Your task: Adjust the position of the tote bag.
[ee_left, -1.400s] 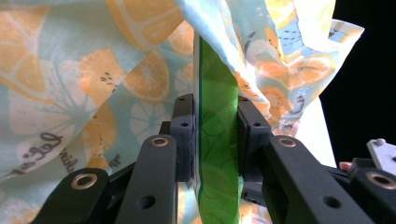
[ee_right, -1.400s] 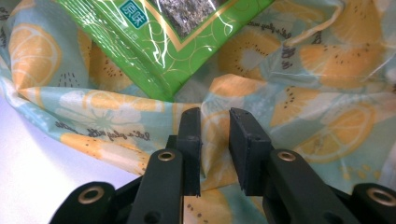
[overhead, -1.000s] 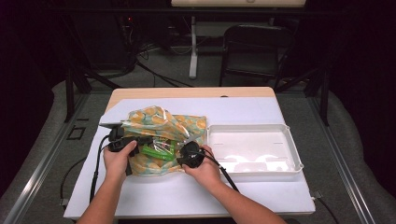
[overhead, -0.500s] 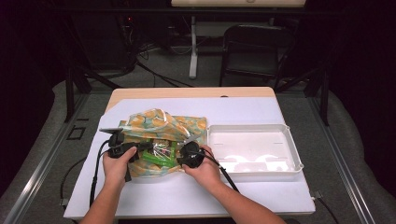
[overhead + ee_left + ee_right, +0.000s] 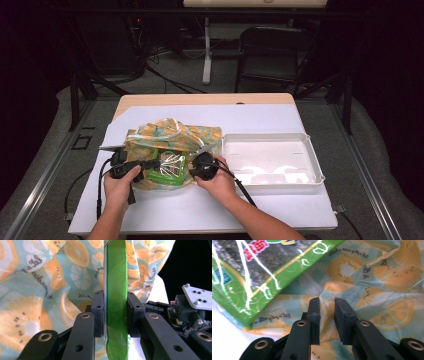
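— When looking down from the high camera, seeing what at lower left of centre?
— Seeing a green packet point(image 5: 167, 170), glossy, lying on a fruit-print bag point(image 5: 170, 131) on the white-covered bench point(image 5: 260, 117). Flanked by both hands: left hand point(image 5: 120, 182) at its left, right hand point(image 5: 217, 182) at its right.
— And the left tool point(image 5: 149, 164): spread, pressed together, or pinching?
— Pinching the green packet. Seen edge-on in the left gripper view, standing upright in mid-frame and squeezed flat between both pads, with orange-and-blue bag print behind it at upper left.
— Same for the right tool point(image 5: 327, 312)?
— Hard to call. Held narrow, with a slim gap between the pads and a crease of the fruit-print bag running through that gap. Cannot tell whether pressing on the film or merely straddling it.
— Position of the packet from that side?
— Upper left of the right gripper view, tilted, streaked with white glare, apart from those pads and not touching them.
— Anything else on the bench?
— White tray point(image 5: 272, 137) at right of centre, just beside the bag. Black cables point(image 5: 100, 190) trailing from both tools toward the lower edge of the frame.
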Action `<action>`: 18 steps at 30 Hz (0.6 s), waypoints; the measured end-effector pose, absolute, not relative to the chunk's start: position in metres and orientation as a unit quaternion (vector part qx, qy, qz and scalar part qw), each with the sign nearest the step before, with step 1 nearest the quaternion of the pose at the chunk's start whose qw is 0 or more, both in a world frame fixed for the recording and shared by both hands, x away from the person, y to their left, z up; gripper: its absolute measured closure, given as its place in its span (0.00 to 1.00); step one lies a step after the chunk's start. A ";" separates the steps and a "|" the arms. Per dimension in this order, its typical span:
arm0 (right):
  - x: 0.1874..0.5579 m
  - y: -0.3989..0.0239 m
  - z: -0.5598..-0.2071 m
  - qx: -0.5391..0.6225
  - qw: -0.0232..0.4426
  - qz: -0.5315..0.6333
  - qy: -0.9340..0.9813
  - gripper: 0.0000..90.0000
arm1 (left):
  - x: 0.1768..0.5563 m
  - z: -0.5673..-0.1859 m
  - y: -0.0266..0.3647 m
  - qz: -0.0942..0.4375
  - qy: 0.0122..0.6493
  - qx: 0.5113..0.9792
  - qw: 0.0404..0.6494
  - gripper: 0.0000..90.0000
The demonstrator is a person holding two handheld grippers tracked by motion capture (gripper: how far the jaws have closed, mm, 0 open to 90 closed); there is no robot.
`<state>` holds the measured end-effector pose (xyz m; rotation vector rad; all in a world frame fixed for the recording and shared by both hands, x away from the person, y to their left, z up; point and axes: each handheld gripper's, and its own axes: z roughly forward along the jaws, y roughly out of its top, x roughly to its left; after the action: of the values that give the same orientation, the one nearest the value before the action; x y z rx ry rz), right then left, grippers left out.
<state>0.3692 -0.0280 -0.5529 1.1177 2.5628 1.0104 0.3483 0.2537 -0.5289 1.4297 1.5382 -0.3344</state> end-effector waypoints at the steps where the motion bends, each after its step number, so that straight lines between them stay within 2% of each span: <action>1: 0.369 -0.028 -0.553 0.374 0.085 0.338 0.859 0.84 | 0.347 -0.528 0.254 -0.137 0.633 0.585 0.489 0.81; 18: 0.368 -0.028 -0.553 0.382 0.083 0.345 0.853 0.83 | 0.320 -0.522 0.261 -0.136 0.620 0.591 0.498 0.81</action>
<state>0.3677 -0.0281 -0.5531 1.1413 2.5489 1.0289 0.3196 0.2606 -0.5221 1.4293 1.5014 -0.3292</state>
